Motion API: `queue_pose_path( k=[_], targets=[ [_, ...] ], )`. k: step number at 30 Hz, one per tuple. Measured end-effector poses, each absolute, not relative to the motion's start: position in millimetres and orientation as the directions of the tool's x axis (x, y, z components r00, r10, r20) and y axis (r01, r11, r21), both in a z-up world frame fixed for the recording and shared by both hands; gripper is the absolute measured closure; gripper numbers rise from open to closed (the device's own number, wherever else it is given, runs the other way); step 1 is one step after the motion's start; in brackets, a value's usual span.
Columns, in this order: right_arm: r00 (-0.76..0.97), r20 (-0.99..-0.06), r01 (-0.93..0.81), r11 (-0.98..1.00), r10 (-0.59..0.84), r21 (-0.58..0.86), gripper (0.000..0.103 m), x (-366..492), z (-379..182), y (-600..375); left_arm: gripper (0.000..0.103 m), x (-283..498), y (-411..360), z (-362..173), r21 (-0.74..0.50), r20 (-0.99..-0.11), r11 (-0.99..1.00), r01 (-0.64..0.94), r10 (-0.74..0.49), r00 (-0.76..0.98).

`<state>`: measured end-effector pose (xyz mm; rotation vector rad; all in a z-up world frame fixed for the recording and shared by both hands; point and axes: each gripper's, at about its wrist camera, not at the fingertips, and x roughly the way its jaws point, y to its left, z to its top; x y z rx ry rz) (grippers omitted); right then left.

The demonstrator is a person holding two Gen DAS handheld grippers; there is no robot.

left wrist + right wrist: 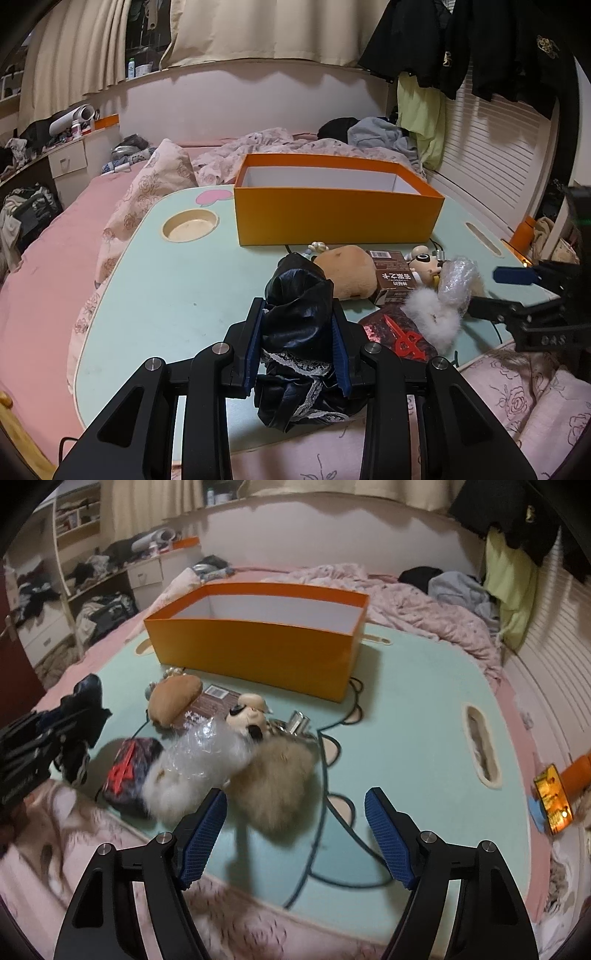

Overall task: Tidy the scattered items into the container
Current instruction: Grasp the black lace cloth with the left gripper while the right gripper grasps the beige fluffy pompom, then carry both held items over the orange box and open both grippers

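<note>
black garment clamped inside left tool.

Brown carton among the toys: white barcode label on top, digits too small to read; Chinese characters printed upside down on its front face, not legible. Right gripper body has small raised marks, unreadable. Nothing else readable.

Left gripper jaws clamped tight; right gripper jaws spread wide.

Black linkage arms, silver pivot screws, ribbed blue jaws, seemingly rubber.
</note>
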<state>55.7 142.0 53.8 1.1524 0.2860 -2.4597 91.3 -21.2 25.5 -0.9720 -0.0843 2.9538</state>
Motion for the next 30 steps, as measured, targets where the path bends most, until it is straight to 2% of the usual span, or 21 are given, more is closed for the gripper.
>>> queue_pose_path(
  k=[1, 2, 3, 4, 10, 20, 25, 30],
  targets=[
    [-0.566, -0.774, 0.447, -0.895, -0.283, 0.0, 0.026, 51, 51, 140, 0.069, 92, -21, 26, -0.06, -0.59, -0.998, -0.014, 0.047, -0.806],
    [-0.554, -0.779, 0.453, -0.892, -0.295, 0.015, 0.038, 48, 49, 140, 0.069, 92, -20, 26, -0.059, -0.588, -0.998, -0.017, 0.049, -0.808],
    [-0.529, -0.79, 0.462, -0.886, -0.31, 0.038, 0.069, 47, 46, 140, 0.069, 93, -20, 26, -0.059, -0.584, -0.998, -0.021, 0.052, -0.81],
    [-0.5, -0.8, 0.469, -0.88, -0.331, 0.071, 0.078, 45, 43, 141, 0.069, 94, -20, 26, -0.06, -0.581, -0.998, -0.023, 0.053, -0.812],
    [-0.526, -0.757, 0.463, -0.877, -0.388, 0.128, 0.078, 64, 47, 153, 0.069, 96, -20, 28, -0.065, -0.573, -0.998, -0.027, 0.059, -0.817],
    [-0.635, -0.649, 0.469, -0.877, -0.418, 0.105, 0.078, 77, 86, 168, 0.069, 89, -14, 52, -0.039, -0.542, -0.997, -0.073, 0.082, -0.837],
    [-0.65, -0.629, 0.479, -0.872, -0.426, 0.095, 0.078, 48, 107, 156, 0.069, 54, -4, 86, -0.022, -0.512, -0.99, -0.138, 0.13, -0.849],
    [-0.658, -0.622, 0.47, -0.877, -0.424, 0.101, 0.078, 2, 126, 134, 0.069, -17, -4, 108, -0.04, -0.561, -0.988, -0.147, 0.144, -0.815]
  ],
)
